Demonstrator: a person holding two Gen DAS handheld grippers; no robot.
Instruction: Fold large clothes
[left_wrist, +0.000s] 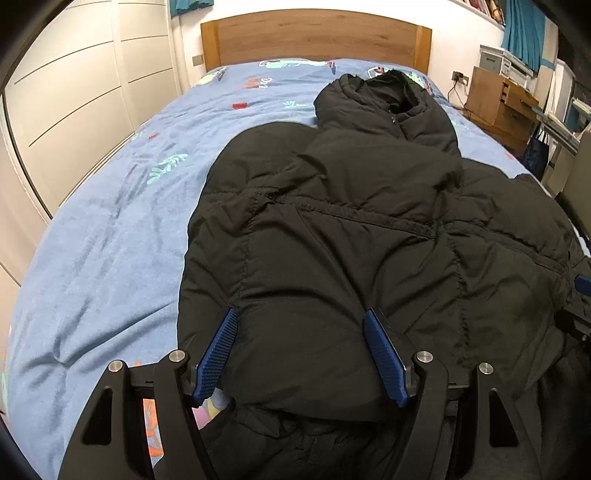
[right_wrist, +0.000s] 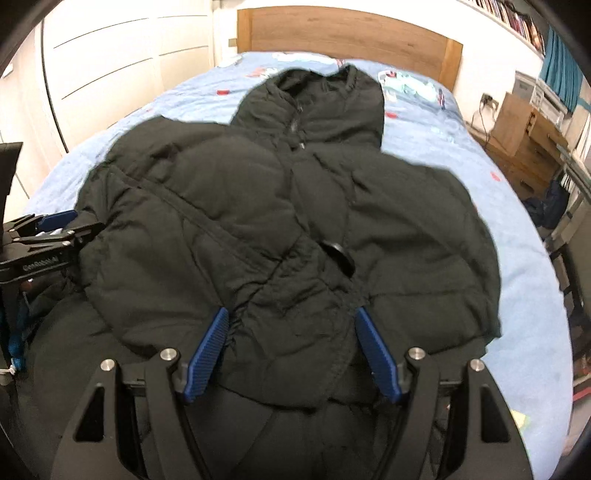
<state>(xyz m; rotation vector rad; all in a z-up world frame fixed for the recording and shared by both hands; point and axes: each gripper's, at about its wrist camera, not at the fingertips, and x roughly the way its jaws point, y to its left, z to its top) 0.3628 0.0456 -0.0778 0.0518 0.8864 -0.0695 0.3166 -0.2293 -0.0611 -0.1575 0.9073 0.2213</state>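
With the black puffer jacket (left_wrist: 332, 229) lying on the bed (left_wrist: 110, 221), hood toward the headboard (left_wrist: 317, 37), long axis running away from both grippers, left gripper (left_wrist: 299, 354) & right gripper (right_wrist: 291, 350) hover side by side over its near hem, jaws apart, nothing gripped yet.

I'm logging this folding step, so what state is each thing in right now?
black puffer jacket: lying on the bed, sleeves folded across the front, hood toward the headboard.
left gripper: fingers apart, straddling the jacket's near edge.
right gripper: fingers apart, straddling the near edge.
blue bedspread: spread, slightly wrinkled.
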